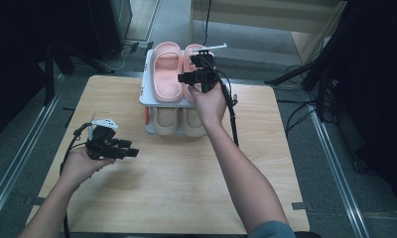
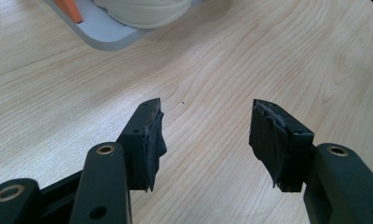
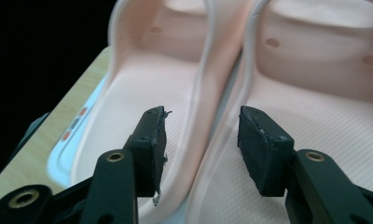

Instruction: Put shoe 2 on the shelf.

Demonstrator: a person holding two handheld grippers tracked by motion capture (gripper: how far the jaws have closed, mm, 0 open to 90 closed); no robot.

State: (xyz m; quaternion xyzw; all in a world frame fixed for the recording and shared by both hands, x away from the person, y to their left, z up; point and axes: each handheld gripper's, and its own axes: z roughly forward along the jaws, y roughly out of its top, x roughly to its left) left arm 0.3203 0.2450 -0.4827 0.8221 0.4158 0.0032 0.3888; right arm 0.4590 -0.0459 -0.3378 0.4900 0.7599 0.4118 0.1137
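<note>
A pair of pink slippers sits on the top shelf of a small white rack (image 1: 146, 94): the left slipper (image 1: 165, 72) (image 3: 142, 93) and the right slipper (image 1: 191, 53) (image 3: 324, 107) lie side by side. My right gripper (image 1: 190, 78) (image 3: 201, 135) hangs just over them, open, with its jaws on either side of the two slippers' adjoining inner rims; the pads do not press on them. My left gripper (image 1: 131, 148) (image 2: 205, 135) is open over bare wood at the table's left, nothing between its jaws.
A pair of beige slippers (image 1: 179, 123) (image 2: 147, 11) fills the rack's lower shelf, whose grey base (image 2: 105, 39) lies on the wooden table (image 1: 186, 188). Cables trail from both grippers. Dark stands and floor rails flank the table.
</note>
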